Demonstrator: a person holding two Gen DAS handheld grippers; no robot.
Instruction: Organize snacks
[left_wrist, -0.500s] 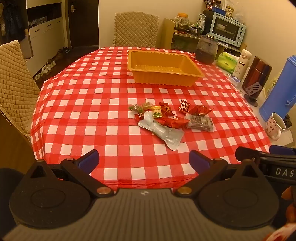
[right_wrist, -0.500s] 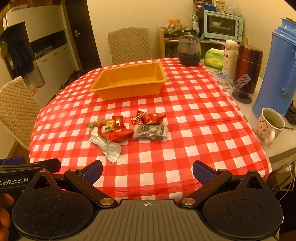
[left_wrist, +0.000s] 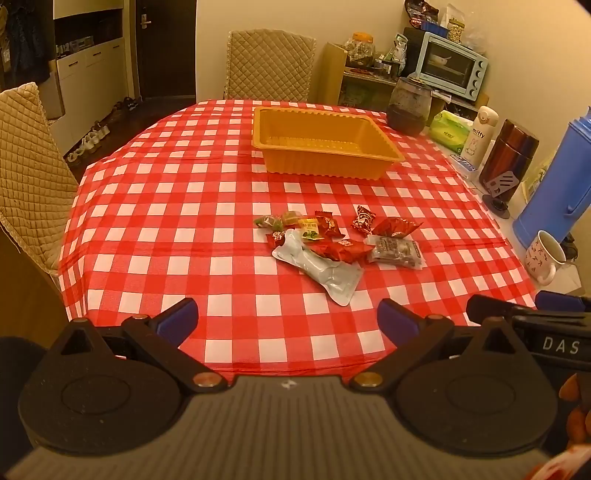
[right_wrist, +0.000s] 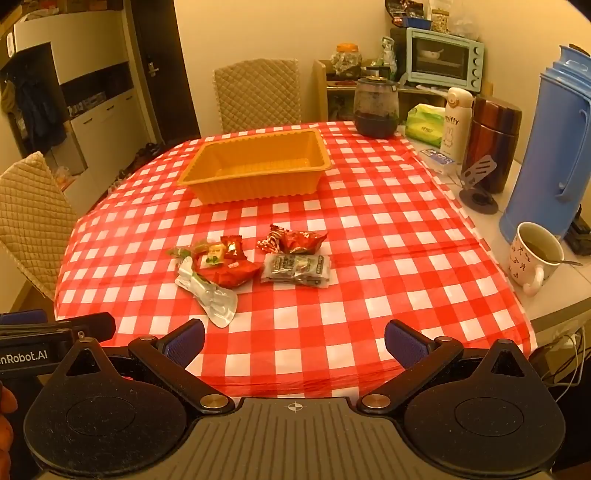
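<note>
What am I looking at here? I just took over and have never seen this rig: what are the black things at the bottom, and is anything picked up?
There is no robot arm: a person holds a two-finger gripper in each hand, with a camera looking along the fingers. One picture is from the left gripper, the other from the right gripper; the black shapes are their own bodies. Both stand open and hold nothing. On the checked tablecloth lies a small heap of snacks, loose. Beyond it sits an orange tray, with nothing in it. A mug and a blue jug stand off to the right.
</note>
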